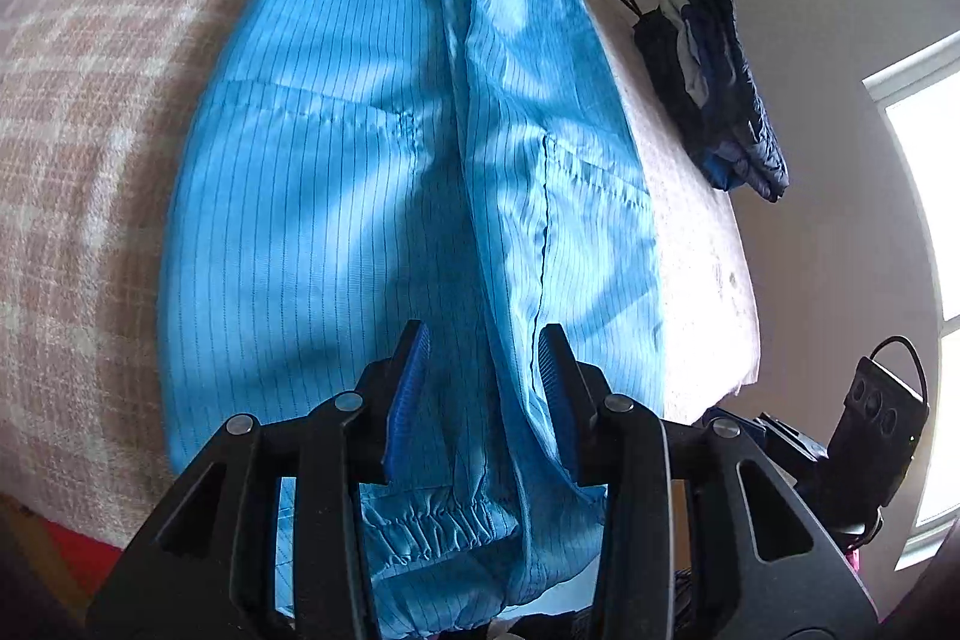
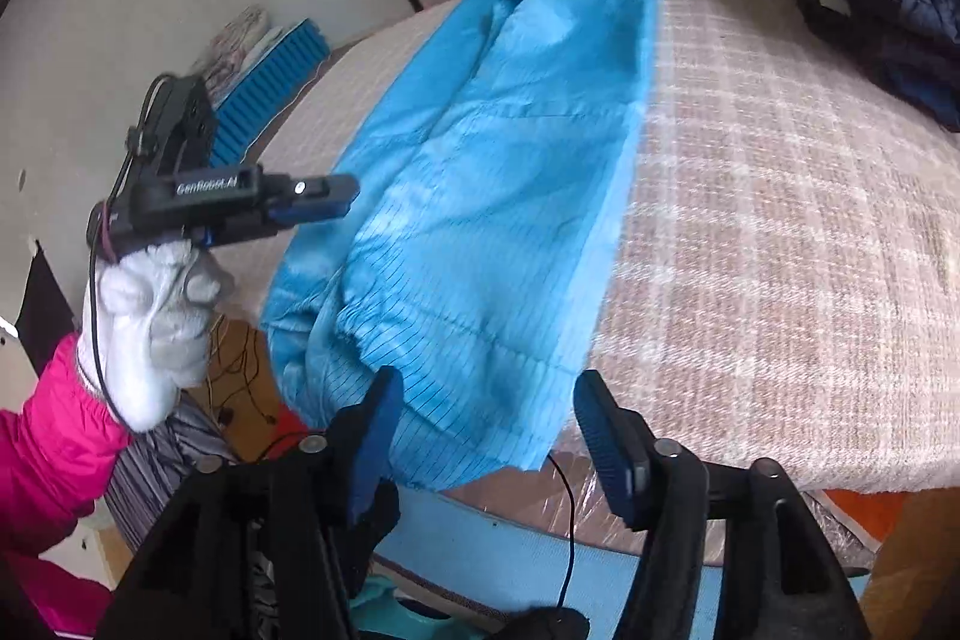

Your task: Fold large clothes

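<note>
Folding is midway: blue striped coat (image 2: 480, 172) lies halved lengthwise on bed (image 2: 780, 232); both jaws spread, next gripping the hem.

Garment (image 2: 480, 196) lies lengthwise on bed (image 2: 780, 250), stretching ahead of both claws. Its near hem sits btwn right gripper (image 2: 486, 436) jaws; bare bed to that claw's right, left gripper (image 2: 324, 199) w/ gloved hand (image 2: 150, 322) to its left.
</note>
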`<state>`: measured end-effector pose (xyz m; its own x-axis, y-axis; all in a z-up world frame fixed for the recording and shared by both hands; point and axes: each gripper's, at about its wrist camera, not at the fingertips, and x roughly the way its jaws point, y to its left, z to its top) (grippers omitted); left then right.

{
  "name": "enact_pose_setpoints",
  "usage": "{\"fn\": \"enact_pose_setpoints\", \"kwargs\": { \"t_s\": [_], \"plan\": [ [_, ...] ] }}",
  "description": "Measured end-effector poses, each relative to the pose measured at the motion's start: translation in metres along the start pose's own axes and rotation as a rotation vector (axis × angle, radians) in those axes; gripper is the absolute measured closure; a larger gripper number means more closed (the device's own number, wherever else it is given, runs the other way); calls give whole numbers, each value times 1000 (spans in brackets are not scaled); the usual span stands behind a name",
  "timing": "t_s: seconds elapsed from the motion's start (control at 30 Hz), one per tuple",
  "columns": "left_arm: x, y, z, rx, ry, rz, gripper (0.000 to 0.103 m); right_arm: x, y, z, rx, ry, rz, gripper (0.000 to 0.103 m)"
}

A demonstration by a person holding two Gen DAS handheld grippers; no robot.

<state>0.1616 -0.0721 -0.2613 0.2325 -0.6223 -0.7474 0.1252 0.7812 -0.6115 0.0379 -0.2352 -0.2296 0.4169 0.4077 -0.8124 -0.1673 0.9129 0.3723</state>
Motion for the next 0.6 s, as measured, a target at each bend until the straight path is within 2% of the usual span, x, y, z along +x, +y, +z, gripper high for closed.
{"fn": "enact_pose_setpoints", "kwargs": {
  "t_s": [0.13, 0.17, 0.2, 0.23, 0.3, 0.33, 0.37, 0.47, 0.53, 0.6],
  "plan": [
    [14, -3, -2, 7, 32, -19, 66, 26, -11, 8, 32, 45, -13, 37],
    [17, -4, -1, 18, 33, -16, 69, 34, -12, 8, 32, 59, -25, 39],
    [20, -6, -2, 29, 38, -10, 81, 41, -15, 9, 34, 72, -17, 51],
    [23, -7, -2, 39, 43, -8, 88, 47, -17, 10, 41, 91, 7, 69],
    [28, -12, -2, 67, 41, -2, 94, 52, -17, 11, 54, 89, 29, 85],
    [29, -14, -1, 79, 39, 1, 96, 52, -16, 12, 52, 83, 31, 97],
    [32, -16, -1, 83, 38, -1, 96, 49, -16, 13, 52, 71, 21, 100],
    [42, -23, -2, 98, 43, 8, 97, 37, -21, 10, 74, 41, -13, 102],
    [40, -27, -4, 139, 33, 29, 98, 34, -17, 8, 29, 62, -14, 101],
    [37, -26, -6, 150, 30, 28, 98, 32, -10, 11, -22, 108, -9, 89]
  ]
}}
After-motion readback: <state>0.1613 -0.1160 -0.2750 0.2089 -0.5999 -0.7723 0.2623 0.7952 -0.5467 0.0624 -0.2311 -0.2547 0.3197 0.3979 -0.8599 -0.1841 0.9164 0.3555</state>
